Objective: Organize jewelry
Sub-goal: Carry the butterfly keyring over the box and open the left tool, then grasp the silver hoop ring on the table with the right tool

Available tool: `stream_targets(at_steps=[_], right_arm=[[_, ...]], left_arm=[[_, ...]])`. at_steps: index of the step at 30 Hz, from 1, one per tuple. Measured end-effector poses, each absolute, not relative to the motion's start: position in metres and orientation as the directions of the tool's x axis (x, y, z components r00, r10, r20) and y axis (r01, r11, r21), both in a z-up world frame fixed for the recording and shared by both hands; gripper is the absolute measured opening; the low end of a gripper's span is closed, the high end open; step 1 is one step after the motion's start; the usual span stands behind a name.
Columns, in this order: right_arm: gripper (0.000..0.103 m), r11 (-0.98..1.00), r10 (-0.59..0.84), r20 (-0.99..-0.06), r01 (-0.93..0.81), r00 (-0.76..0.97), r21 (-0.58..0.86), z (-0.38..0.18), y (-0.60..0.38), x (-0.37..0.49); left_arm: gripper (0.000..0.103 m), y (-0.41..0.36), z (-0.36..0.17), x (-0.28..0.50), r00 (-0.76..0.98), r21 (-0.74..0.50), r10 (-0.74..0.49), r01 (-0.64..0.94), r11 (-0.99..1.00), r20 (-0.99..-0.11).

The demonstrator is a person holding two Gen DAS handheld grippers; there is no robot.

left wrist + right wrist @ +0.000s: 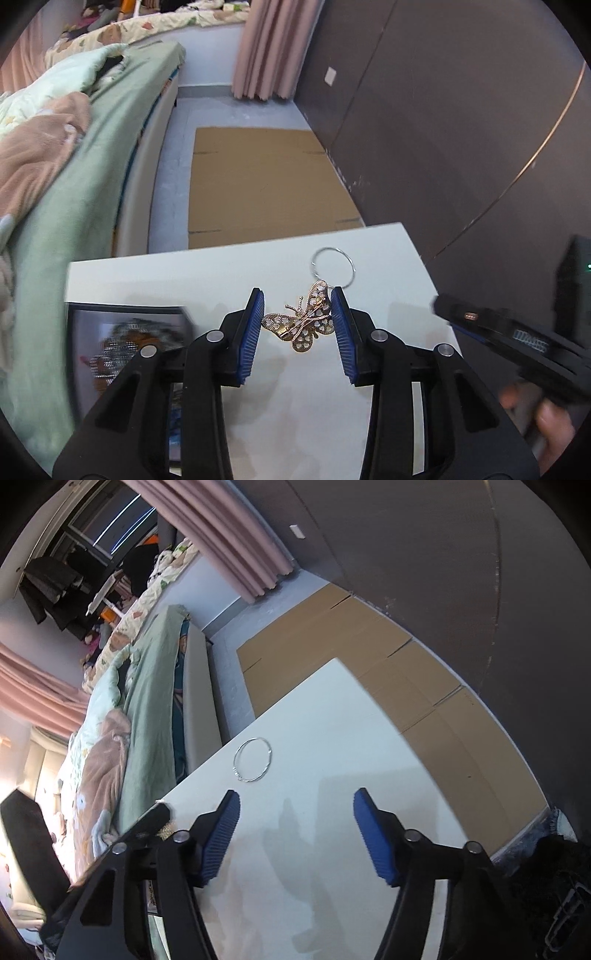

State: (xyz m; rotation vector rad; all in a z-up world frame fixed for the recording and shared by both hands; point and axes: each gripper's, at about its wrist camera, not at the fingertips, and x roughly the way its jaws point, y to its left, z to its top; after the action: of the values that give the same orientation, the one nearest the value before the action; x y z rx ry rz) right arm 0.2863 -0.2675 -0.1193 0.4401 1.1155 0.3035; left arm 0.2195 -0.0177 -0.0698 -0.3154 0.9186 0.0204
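A gold butterfly brooch (pixel 301 323) hangs between the blue pads of my left gripper (pixel 297 306), which is shut on its wing tips and holds it above the white table (pixel 166 280). Just beyond the brooch, a thin silver bangle (pixel 352 266) lies flat on the table. The right wrist view shows the same bangle (pixel 236 760) ahead and a little left of my right gripper (pixel 295 797). That gripper is open over bare tabletop (pixel 332 738), with nothing between its fingers. Its black body (pixel 498 332), with a hand under it, enters the left wrist view from the right.
A black-rimmed box (pixel 125 343) with blurred contents sits on the table's left part. A bed with green bedding (pixel 74 166) runs along the left. Flattened cardboard (pixel 258 184) lies on the floor past the table, and a dark wall (pixel 443 129) stands to the right.
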Motion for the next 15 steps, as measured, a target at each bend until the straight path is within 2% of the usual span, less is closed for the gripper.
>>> stream_targets(at_steps=[4, 9, 15], right_arm=[[0.045, 0.889, 0.436, -0.814, -0.044, 0.384, 0.455, -0.127, -0.247, 0.293], [0.038, 0.9, 0.431, -0.817, -0.116, 0.384, 0.421, -0.121, -0.218, 0.315], [0.038, 0.919, 0.386, -0.846, -0.235, 0.369, 0.317, -0.117, -0.175, 0.331]], left_arm=[[0.038, 0.014, -0.055, 0.201, 0.649, -0.294, -0.115, -0.175, 0.94, -0.752], [0.038, 0.05, -0.05, 0.175, 0.659, -0.289, -0.089, -0.201, 0.936, -0.747], [0.038, 0.101, -0.072, 0.165, 0.632, -0.305, -0.058, -0.289, 0.907, -0.773]])
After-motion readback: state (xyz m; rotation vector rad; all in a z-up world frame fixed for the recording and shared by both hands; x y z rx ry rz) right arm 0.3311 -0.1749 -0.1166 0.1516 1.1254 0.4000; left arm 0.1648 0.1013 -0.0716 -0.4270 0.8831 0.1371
